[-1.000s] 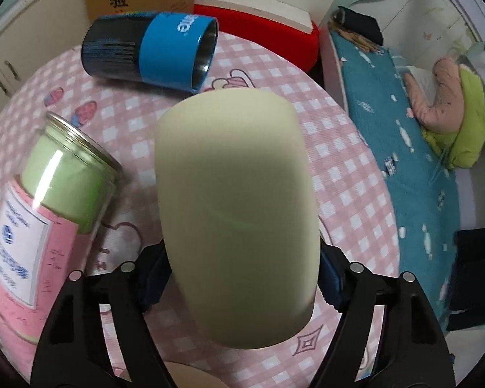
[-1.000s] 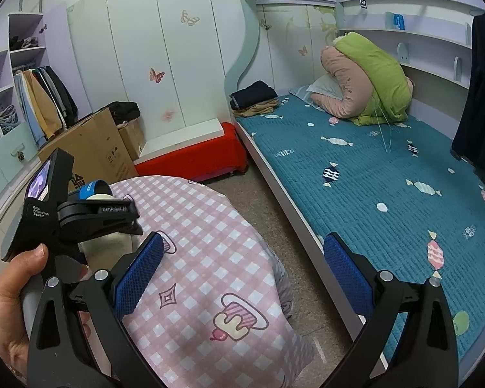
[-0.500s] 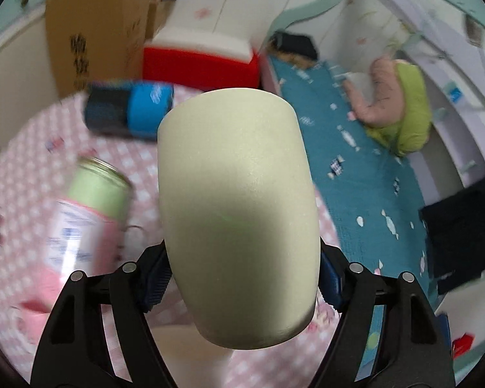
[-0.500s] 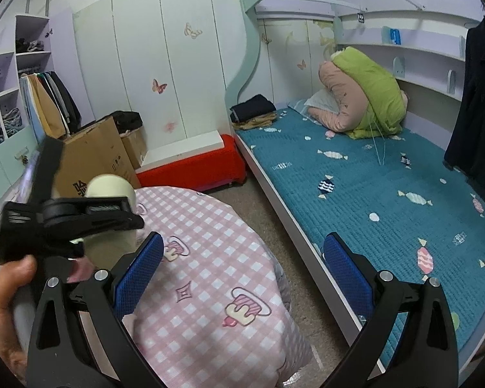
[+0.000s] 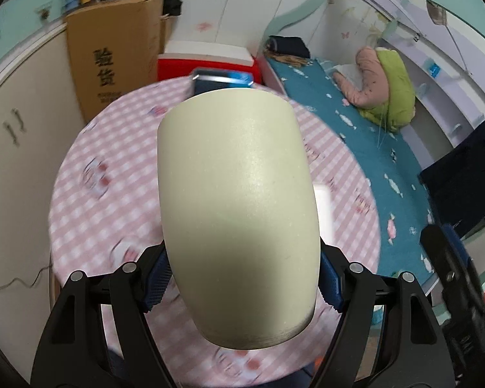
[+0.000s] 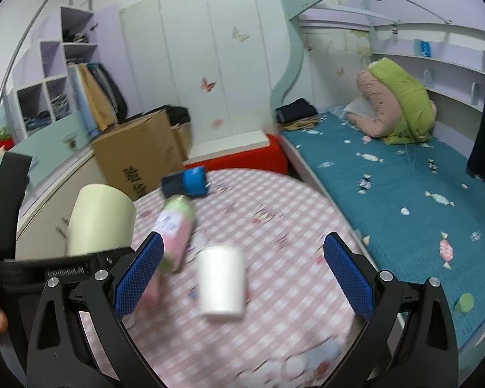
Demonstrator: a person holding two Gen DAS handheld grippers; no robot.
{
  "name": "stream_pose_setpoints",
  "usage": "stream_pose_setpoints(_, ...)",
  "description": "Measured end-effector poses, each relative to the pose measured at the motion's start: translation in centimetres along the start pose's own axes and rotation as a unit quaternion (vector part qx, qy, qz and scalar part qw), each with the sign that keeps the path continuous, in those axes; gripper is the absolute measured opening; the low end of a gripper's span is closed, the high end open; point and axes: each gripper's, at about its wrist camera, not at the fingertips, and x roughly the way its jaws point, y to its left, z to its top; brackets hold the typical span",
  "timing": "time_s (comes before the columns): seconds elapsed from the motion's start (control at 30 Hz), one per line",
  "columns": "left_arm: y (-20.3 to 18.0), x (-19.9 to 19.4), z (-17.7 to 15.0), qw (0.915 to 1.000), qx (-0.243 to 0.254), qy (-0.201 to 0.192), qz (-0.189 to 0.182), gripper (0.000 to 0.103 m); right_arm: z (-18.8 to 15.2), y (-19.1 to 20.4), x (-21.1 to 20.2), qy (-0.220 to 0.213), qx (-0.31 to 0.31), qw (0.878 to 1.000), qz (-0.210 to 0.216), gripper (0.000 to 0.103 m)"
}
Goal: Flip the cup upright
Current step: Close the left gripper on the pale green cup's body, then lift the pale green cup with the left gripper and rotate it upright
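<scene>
Left wrist view: round tabletop [image 5: 90, 194] with pink checked cloth, seen from above and blurred. The cup [image 5: 236, 200], pale cream, is clear of the cloth, carried in the left gripper [image 5: 242, 281]; its wide rim points away from the camera and its narrower closed base lies nearest the lens. The jaws are clenched on the lower wall of the cup, one blue pad on each side. Beyond the rim, at the far edge, part of a blue can [image 5: 223, 79] shows.

Right wrist view: the cup [image 6: 100, 223] is over the left edge, rim tilted upward. The right gripper [image 6: 242, 278] hangs with jaws spread, grasping nothing. Between its fingers a white cup [image 6: 221, 279] stands near the middle, a pink-and-green jar [image 6: 174, 236] left of it.

Handling, by judgement: the cup looks rigid, light and matt-smooth, perhaps breakable. The tapered wall could slide between pads; a hold near mid-height, square across the wall, seems safest.
</scene>
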Motion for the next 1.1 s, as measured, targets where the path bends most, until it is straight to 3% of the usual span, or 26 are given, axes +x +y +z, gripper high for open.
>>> stream_pose_setpoints(0.23, 2.2, -0.7, -5.4, 0.9988, 0.007, 0.045, -0.017, 0.075, -3.1, 4.1, -1.2, 0.027, -0.015, 0.999, 0.012, 0.096)
stream_pose_setpoints(0.47, 1.4, 1.1, -9.7, 0.9952, 0.030, 0.087, -0.034, 0.075, -5.4, 5.5, -1.7, 0.045, -0.031, 0.998, 0.003, 0.096)
stream_pose_setpoints(0.73, 1.4, 4.4, -9.3, 0.9956, 0.023, 0.090, -0.011, 0.075, -7.0, 5.4, -0.3, 0.066, -0.027, 0.997, -0.017, 0.096)
stream_pose_setpoints(0.97, 1.7, 5.0, -8.3, 0.9965, 0.028, 0.079, -0.006, 0.077, -7.5, 4.8, 0.6, 0.075, -0.016, 0.997, -0.020, 0.096)
stream_pose_setpoints(1.1, 2.6, 4.0, -7.9, 0.9976, 0.015, 0.064, -0.022, 0.092, -7.6, 5.0, 0.6, 0.076, -0.015, 0.997, -0.015, 0.096)
